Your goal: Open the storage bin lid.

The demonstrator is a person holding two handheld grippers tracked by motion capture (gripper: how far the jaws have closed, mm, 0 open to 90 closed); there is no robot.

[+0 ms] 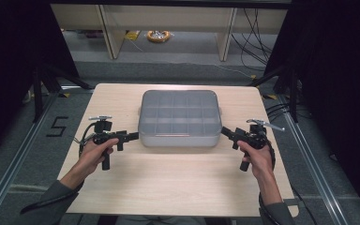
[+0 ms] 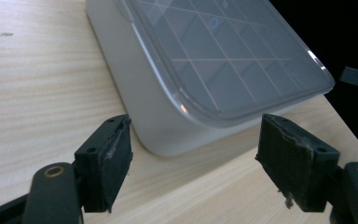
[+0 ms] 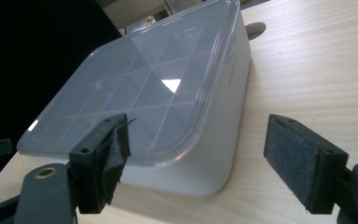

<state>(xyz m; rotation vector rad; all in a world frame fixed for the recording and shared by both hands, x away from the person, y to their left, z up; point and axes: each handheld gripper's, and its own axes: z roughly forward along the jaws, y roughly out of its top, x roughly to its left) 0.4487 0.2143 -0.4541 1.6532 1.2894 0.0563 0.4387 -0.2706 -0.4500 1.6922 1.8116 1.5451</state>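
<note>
The left gripper (image 1: 133, 136) is released, its two black jaws spread wide and empty, pointing toward 3 o'clock at the near left corner of the compartment box (image 1: 179, 118). In the left gripper view (image 2: 193, 161) that rounded corner sits between the padded jaws but just ahead of them, untouched. The right gripper (image 1: 225, 131) is likewise spread and holds nothing, aimed toward 10 o'clock at the box's near right corner; in the right gripper view (image 3: 200, 158) the left jaw overlaps the lid edge in the picture, and whether it touches cannot be told. The pad on that jaw is frayed. A hand (image 1: 93, 154) grips the left tool from 7 o'clock and the other hand (image 1: 258, 158) grips the right tool from 5 o'clock, both in grey sleeves.

The box is a shallow, translucent grey plastic case with rounded corners and a clear lid shut on top. Through the lid a grid of dividers shows, with a small blue ring in one cell (image 2: 214, 22). It lies flat at the middle of the table (image 1: 178, 183), slightly toward 12 o'clock.

The table is pale wood with rounded corners. Around it is grey floor with a "5" marked at 9 o'clock (image 1: 57, 126), metal rails on both sides, black curtains, cables at 2 o'clock (image 1: 255, 42) and a yellow coil (image 1: 158, 35) at 12 o'clock beneath a wooden bench.
</note>
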